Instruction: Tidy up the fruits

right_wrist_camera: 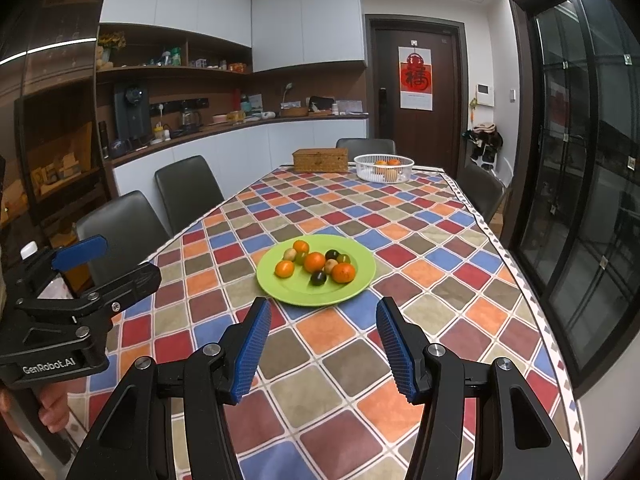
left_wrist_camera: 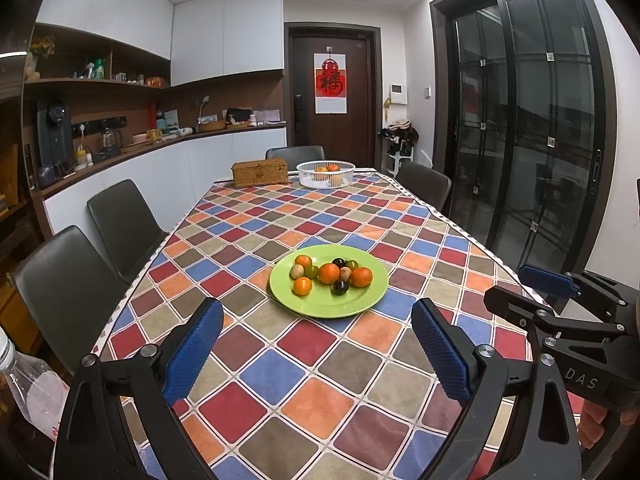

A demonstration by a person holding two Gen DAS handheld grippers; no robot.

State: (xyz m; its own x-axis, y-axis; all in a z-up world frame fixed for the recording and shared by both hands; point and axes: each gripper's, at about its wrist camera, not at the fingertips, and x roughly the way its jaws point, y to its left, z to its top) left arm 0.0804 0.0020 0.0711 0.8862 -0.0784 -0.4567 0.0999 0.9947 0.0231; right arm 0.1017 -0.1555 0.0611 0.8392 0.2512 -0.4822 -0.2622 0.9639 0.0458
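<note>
A green plate sits mid-table with several small fruits on it: orange tangerines, dark plums, green grapes and tan kiwis. My left gripper hovers short of the plate's near rim, jaws spread wide, nothing between them. My right gripper also hangs just before the plate, jaws parted, nothing between them. Each gripper shows in the other's view, the right gripper at the right edge, the left gripper at the left. A white basket holding oranges stands at the far end.
A woven box sits beside the basket. Dark chairs line the table's left side, more at the far end and right. A plastic bottle stands at the lower left. The checked tablecloth covers the table.
</note>
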